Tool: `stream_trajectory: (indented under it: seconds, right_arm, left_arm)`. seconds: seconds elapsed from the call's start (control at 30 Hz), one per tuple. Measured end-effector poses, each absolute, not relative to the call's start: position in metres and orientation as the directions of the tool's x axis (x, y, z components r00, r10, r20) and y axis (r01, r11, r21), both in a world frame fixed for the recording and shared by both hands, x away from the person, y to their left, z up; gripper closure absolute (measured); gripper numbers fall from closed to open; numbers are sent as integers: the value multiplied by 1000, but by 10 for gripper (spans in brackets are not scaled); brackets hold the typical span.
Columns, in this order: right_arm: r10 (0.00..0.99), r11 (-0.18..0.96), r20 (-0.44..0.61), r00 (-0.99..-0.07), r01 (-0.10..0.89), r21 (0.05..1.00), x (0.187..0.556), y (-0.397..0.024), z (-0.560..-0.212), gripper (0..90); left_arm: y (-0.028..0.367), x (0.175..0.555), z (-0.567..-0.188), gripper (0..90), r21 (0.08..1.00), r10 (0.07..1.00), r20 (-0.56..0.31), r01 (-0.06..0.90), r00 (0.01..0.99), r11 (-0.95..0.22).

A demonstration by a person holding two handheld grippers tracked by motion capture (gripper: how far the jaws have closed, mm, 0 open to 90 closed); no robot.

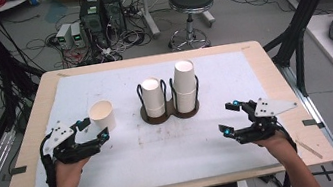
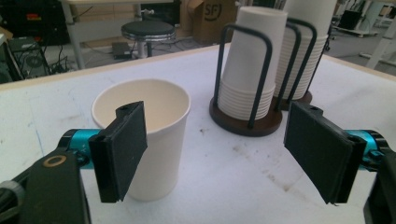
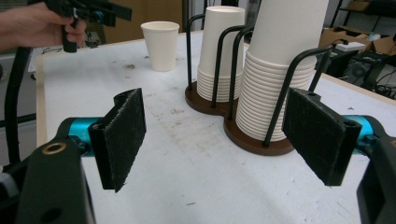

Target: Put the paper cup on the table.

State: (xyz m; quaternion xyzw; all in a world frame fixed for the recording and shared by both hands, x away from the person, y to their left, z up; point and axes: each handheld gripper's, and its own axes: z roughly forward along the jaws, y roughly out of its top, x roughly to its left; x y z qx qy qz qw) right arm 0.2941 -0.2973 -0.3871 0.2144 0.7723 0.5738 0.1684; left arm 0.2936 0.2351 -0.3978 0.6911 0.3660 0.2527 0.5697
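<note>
Cup: single paper cup (image 1: 102, 115) standing upright on counter (image 1: 28, 161), left of holder (image 1: 170, 110).
L tongs (image 1: 93, 129): released, we're hovering beside cup.
R tongs (image 1: 230, 117): released, idling.
Left: more cups w/ stacks.

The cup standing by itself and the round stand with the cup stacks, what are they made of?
The single cup looks like matte white paper, with a thin rolled rim. The stand's base looks like dark brown wood, though it could be plastic; its black hoops look like bent metal rod.
</note>
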Motion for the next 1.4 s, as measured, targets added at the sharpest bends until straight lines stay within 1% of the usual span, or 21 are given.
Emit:
stream_trajectory:
  seconds: [0.33,0.6,0.83,1.1,1.4]
  right_arm:
    - [556,270,-32,-831,144,952,295,-303,-388,222]
    - [588,272,-39,-808,152,950,295,-311,-389,222]
    - [615,267,-42,-787,158,951,298,-319,-389,221]
    - [635,254,-36,-772,165,953,295,-327,-389,220]
    - [644,245,-31,-764,168,955,293,-329,-388,219]
  left_arm:
    - [219,293,-389,215,979,732,-89,193,675,-59]
    - [199,300,-389,215,980,670,-108,191,735,-51]
    - [180,303,-384,215,985,633,-96,167,768,-54]
    - [169,303,-380,215,989,606,-82,142,791,-52]
    - [170,301,-381,214,990,613,-75,133,786,-50]
